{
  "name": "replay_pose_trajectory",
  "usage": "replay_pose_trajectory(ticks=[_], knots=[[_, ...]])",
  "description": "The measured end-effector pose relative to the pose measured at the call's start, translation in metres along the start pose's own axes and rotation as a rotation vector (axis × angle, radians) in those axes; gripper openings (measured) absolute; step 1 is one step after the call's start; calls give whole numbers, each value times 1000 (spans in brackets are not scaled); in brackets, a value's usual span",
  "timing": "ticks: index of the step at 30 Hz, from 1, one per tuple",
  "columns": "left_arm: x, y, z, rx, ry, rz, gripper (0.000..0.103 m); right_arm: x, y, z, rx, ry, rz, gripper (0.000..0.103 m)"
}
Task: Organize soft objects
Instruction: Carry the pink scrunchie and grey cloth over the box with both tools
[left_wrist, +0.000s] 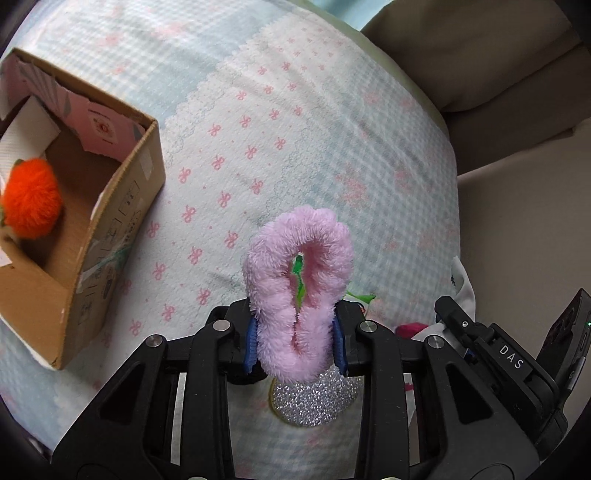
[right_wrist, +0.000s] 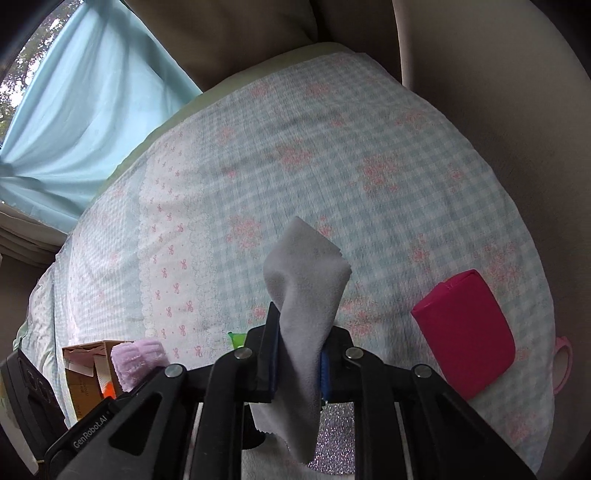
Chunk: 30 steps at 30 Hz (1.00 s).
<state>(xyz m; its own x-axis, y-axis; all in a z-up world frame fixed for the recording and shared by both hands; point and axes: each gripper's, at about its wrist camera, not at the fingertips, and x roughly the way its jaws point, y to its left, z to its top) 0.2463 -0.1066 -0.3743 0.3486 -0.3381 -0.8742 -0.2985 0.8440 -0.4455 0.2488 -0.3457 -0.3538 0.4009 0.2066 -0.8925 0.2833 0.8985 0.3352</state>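
Both loads are lifted: our left gripper (left_wrist: 295, 341) clamps the pink scrunchie (left_wrist: 297, 291), right gripper (right_wrist: 297, 360) pinches the grey cloth (right_wrist: 304, 291). Next, we carry them to the cardboard box (left_wrist: 122, 206).

**Wide bed centre free, clutter at the edges**

I've got open bedspread (left_wrist: 295, 129) ahead in both views, nothing standing on the middle. Left: cardboard box (left_wrist: 122, 206) w/ tall walls, orange pompom (left_wrist: 31, 199) inside, rest of its floor bare. Right: magenta pouch (right_wrist: 465, 332) lying flat. Glitter disc (left_wrist: 314, 402) lies under the fingers. Cushions (left_wrist: 480, 48) block the far side.
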Motion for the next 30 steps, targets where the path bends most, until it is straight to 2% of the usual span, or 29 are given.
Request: replay_pose_trajectory(ticks=[5,16,24,30], knots=[[-51,-16,-2,88,-28,-35,28,-56,17,-12,-32,-68,16,15],[-175,-33,4,259,-121,-40,28,-164,70,-34,-132,-150,71,15],[-242,1,25,308,-172,-68,28,-202,126,-56,-193,-193,108,15],[-276,54,55,372,-155,-72,28,-207,189,-86,-206,-211,129,15]])
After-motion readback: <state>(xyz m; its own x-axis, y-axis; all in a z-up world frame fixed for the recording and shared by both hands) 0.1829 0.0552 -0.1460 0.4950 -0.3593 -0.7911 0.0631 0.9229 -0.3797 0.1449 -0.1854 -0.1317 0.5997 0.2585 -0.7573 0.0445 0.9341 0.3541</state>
